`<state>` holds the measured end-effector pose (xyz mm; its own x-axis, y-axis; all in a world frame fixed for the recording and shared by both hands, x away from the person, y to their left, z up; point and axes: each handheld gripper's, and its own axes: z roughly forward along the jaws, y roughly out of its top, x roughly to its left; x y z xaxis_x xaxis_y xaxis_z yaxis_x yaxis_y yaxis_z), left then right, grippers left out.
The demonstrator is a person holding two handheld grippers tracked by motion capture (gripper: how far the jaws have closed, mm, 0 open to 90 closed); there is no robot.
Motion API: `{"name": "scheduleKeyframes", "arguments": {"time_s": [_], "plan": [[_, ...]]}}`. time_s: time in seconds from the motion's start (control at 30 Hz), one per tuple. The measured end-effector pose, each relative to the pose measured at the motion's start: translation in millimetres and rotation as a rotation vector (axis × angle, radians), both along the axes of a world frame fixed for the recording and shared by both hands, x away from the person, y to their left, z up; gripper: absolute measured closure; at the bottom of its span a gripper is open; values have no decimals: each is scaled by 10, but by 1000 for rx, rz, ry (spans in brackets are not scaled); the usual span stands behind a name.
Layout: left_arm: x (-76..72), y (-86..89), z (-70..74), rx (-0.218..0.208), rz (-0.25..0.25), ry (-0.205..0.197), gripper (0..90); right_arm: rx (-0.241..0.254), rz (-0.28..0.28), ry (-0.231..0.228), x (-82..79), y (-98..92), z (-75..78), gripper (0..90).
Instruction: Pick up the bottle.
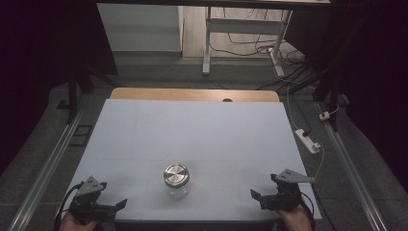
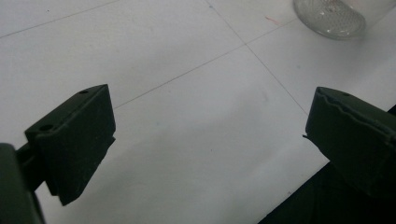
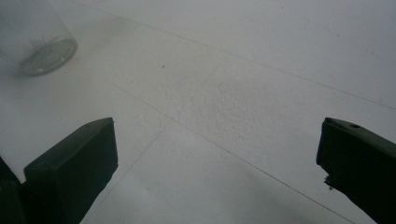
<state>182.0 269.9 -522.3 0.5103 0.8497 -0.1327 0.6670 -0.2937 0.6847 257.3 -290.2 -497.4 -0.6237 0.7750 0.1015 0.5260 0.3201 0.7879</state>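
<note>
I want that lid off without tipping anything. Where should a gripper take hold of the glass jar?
Probably the clear glass body below the metal lid, from the left gripper side. The jar stands upright with round walls, so level jaws could span it.

Looking along your right gripper [image 3: 217,170], you see its two black jaws rising from the bottom edge, one at about seven o'clock and the other at about four o'clock, standing wide apart with nothing between them but bare white table [image 3: 261,70]. Up at ten o'clock sits the glass jar [image 3: 39,44] (only its clear lower wall and round base are in frame, a little blurred), resting on the table well apart from both jaws. Thin seam lines cross the white surface, one running from about eleven o'clock down towards five o'clock, another branching off towards seven o'clock, and the surface looks faintly grainy near the middle
</note>
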Motion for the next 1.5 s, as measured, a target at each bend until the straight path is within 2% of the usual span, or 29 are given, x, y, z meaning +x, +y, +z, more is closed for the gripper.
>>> {"name": "scheduleKeyframes", "arguments": {"time_s": [0.2,0.3,0.43,0.7,0.9,1.0,1.1,1.23,1.3,1.5], "plan": [[-4,-7,0,3,-15,-3,19,13,-8,10,-7,-25,9,0],[1,-26,-2,18,-24,4,10,23,-11,12,-9,-36,10,0],[0,-46,-2,23,-48,7,0,24,5,14,-7,-33,6,0],[14,-31,-6,11,-40,20,0,32,13,21,-5,-39,5,0],[22,-26,-7,13,-35,28,0,3,32,11,-13,-5,3,0],[25,-23,-7,9,-35,30,0,-2,35,11,-18,4,4,0],[31,-15,7,-36,-44,38,0,0,36,11,-17,3,4,0],[22,-34,45,-20,-47,12,0,2,37,12,-16,0,5,0],[24,-55,59,-29,-55,3,0,0,42,12,-15,6,3,0],[48,-161,81,-10,-119,-33,0,2,57,11,-18,7,5,0]]}}
